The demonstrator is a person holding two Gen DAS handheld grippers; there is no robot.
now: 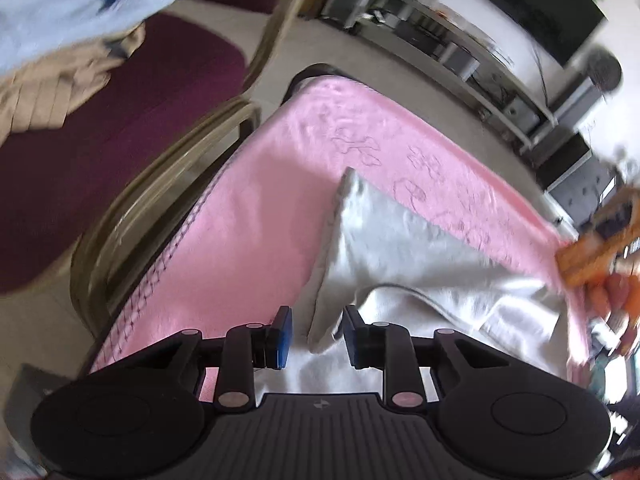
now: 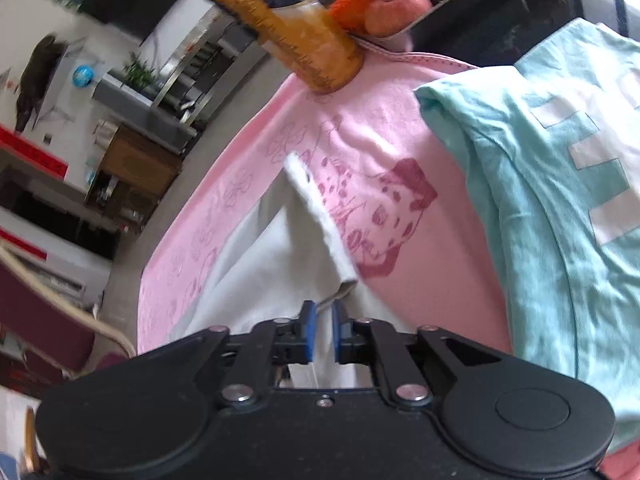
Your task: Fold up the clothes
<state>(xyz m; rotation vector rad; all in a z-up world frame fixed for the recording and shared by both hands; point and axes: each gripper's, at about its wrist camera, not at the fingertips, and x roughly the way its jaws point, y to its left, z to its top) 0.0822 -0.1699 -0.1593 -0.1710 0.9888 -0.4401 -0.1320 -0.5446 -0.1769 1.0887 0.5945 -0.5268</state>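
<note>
Folding is at an early stage, in my judgement. Upper left of the left view, a pile (image 1: 60,52) lies on a chair (image 1: 120,152); at centre the white garment (image 1: 400,248) lies rumpled on the pink cloth (image 1: 260,208). Left gripper (image 1: 318,334): fingers apart, a fold hanging between them, unclamped. Right gripper (image 2: 324,332): fingers nearly together, pinching the garment's edge. A teal shirt (image 2: 540,200) lies at right.

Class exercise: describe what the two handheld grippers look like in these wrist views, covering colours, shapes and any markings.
Both the left gripper and the right gripper are matte black, with blue pads on the fingers, linkage arms joined by silver rivets, and a round disc at each side. The left body is ribbed with a small pale logo. No cables or sleeves show.
</note>
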